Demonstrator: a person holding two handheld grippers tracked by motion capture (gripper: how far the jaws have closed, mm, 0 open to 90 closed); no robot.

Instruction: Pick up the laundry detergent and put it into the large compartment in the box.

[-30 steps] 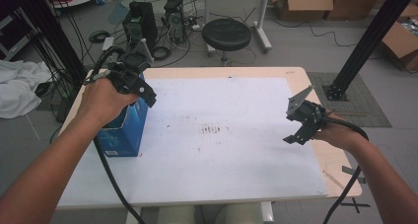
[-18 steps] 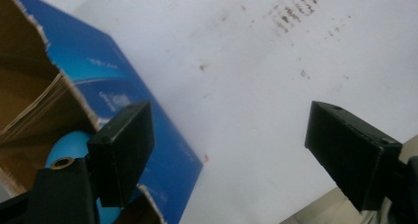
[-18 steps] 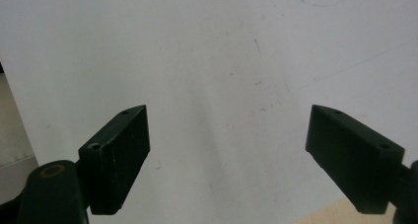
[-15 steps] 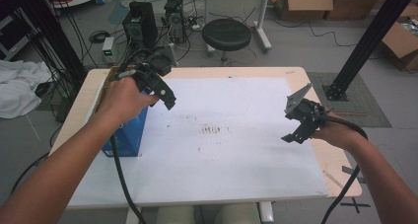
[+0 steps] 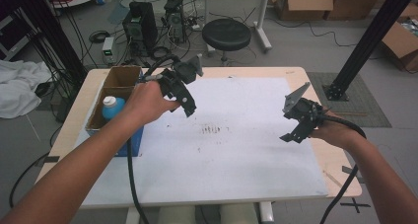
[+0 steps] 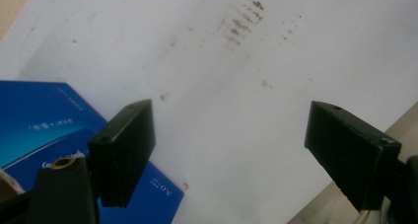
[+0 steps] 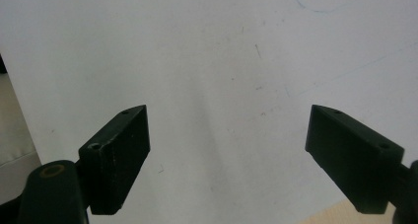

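An open cardboard box with blue sides [image 5: 127, 137] stands at the left edge of the table. In it stands a blue bottle with a white cap [image 5: 112, 107]. My left gripper [image 5: 190, 89] hangs open in the air just right of the box, above the white sheet [image 5: 246, 160]. From its own camera, the left gripper [image 6: 229, 130] has its jaws wide apart with nothing between them, the blue box [image 6: 34, 130] at lower left. Over the sheet's right edge my right gripper [image 5: 290, 121] is open too. In the right gripper view the right gripper [image 7: 229, 130] is empty above bare white sheet [image 7: 212, 51].
Brown stains [image 5: 212, 130] mark the middle of the sheet. The wooden table [image 5: 340, 177] shows past the sheet's right side. Beyond the table stand a black stool [image 5: 226, 34], computer towers [image 5: 140, 21] and a slanted black pole [image 5: 367, 41]. White cloth [image 5: 17, 93] lies on the floor at left.
My left hand rose off the box and moved right and forward over the sheet, uncovering the bottle inside. The right gripper stayed about where it was.
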